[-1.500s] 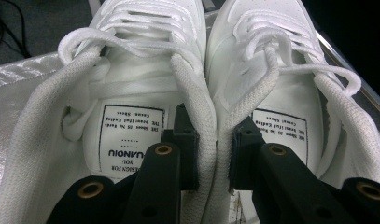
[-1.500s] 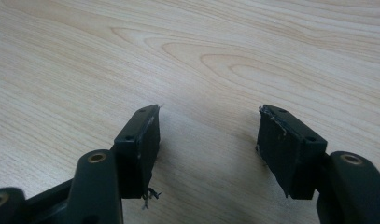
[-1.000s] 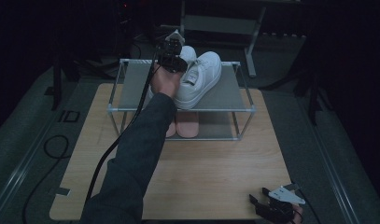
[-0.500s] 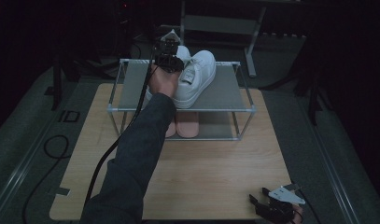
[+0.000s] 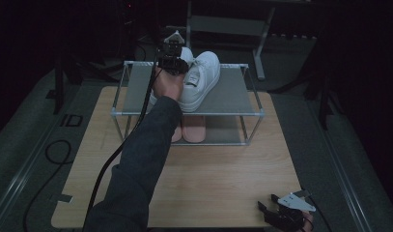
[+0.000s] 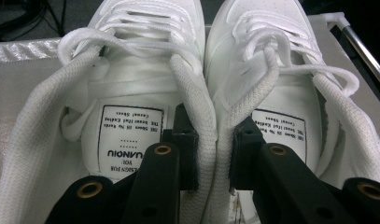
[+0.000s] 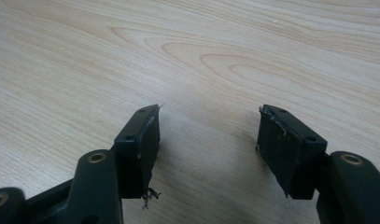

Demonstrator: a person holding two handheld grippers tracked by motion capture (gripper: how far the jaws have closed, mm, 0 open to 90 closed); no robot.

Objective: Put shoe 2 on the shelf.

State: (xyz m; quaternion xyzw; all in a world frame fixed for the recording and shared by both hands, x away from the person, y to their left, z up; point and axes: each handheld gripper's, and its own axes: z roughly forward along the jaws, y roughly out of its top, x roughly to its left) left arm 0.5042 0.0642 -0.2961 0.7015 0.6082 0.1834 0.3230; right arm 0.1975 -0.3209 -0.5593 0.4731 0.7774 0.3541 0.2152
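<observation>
White sneakers [image 6: 201, 93], a pair set side by side, sit on the top shelf of a wire rack [image 5: 232, 113] that stands on the wooden desk [image 5: 223, 169]; on the rack's lower shelf lie two pink insoles or slippers [image 5: 196, 128], though which they are cannot be told. The left tool [image 6: 214, 154] reaches in from behind the heels: its jaws are partly closed and pinch the two inner collars of the sneakers together, one jaw inside each shoe, pads pressed on the padded rims. In the high view the left tool [image 5: 171, 58] is over the rack's top shelf with the person's sleeve stretched across the desk. The right tool [image 7: 208, 144] rests low at the near right corner of the desk, its jaws wide apart with nothing between them, only bare wood beneath. Compared with a second ago, the sneakers, both tools and the arm are where they were.
</observation>
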